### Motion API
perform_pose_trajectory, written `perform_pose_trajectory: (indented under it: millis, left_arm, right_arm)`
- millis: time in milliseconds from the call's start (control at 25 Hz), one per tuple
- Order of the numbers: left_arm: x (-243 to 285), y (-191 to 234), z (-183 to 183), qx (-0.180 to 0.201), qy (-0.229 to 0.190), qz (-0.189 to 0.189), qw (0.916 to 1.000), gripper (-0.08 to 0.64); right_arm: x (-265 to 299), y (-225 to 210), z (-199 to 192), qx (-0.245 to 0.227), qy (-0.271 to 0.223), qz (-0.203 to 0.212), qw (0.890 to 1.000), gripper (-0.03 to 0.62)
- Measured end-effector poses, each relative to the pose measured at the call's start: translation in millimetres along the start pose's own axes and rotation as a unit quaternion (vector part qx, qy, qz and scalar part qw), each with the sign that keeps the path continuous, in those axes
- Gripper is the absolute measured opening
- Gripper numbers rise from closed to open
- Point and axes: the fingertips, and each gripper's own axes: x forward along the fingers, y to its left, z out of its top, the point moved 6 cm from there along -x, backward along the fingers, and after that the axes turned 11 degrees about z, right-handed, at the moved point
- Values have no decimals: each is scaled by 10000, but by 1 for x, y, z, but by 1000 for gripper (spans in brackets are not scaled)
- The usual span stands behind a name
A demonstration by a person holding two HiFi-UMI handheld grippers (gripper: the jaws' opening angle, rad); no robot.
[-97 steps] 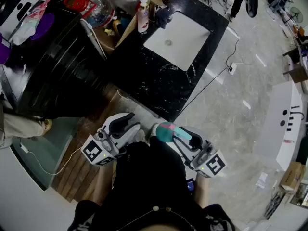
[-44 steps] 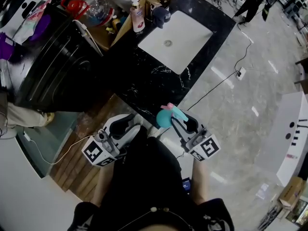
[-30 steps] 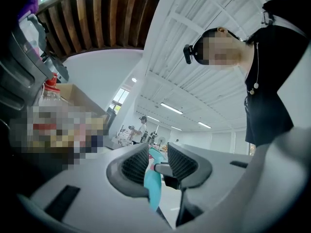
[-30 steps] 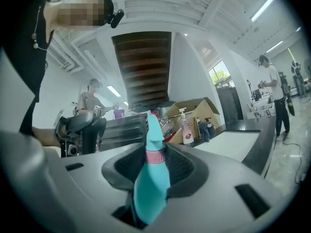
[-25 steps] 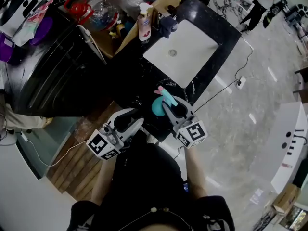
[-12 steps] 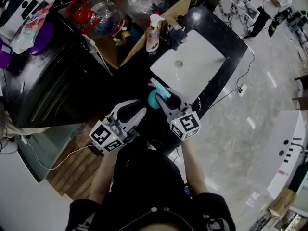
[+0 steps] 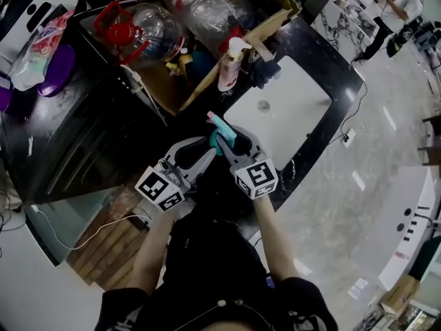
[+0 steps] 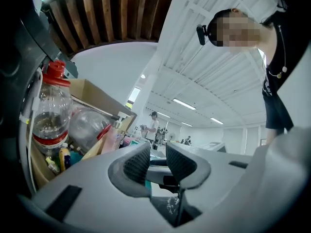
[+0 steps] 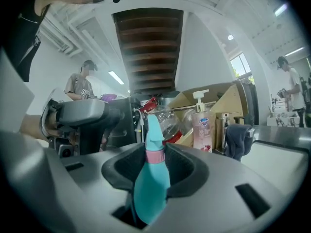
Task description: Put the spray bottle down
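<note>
A teal spray bottle with a pink collar stands upright between the jaws of my right gripper, which is shut on its body. The bottle hangs over the black counter, just left of the white sink. My left gripper is close beside it on the left. Its jaws have just been closing a little, but they still stand open with nothing between the pads.
Behind the counter is a cardboard box holding a clear bottle with a red cap and other bottles. A pink pump bottle and a dark cloth sit at the sink's far edge. People stand in the background.
Both grippers have moved forward from over the floor to over the counter beside the sink. The spray bottle has stayed in the right gripper.
</note>
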Motion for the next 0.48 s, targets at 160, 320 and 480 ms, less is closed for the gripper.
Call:
perform_pose_trajectory:
  millis: [160, 320, 480]
  left_arm:
    - [15, 22, 3, -24, 10, 91, 10000, 100]
    - [27, 42, 2, -50, 25, 176, 9998, 100]
    - [37, 63, -11, -113, 175, 251, 9995, 100]
  right_arm:
    - [22, -13, 4, -39, -58, -70, 10000, 137]
    - [38, -28, 8, -91, -112, -178, 9997, 137]
    - [54, -40, 12, -134, -143, -256, 9995, 137]
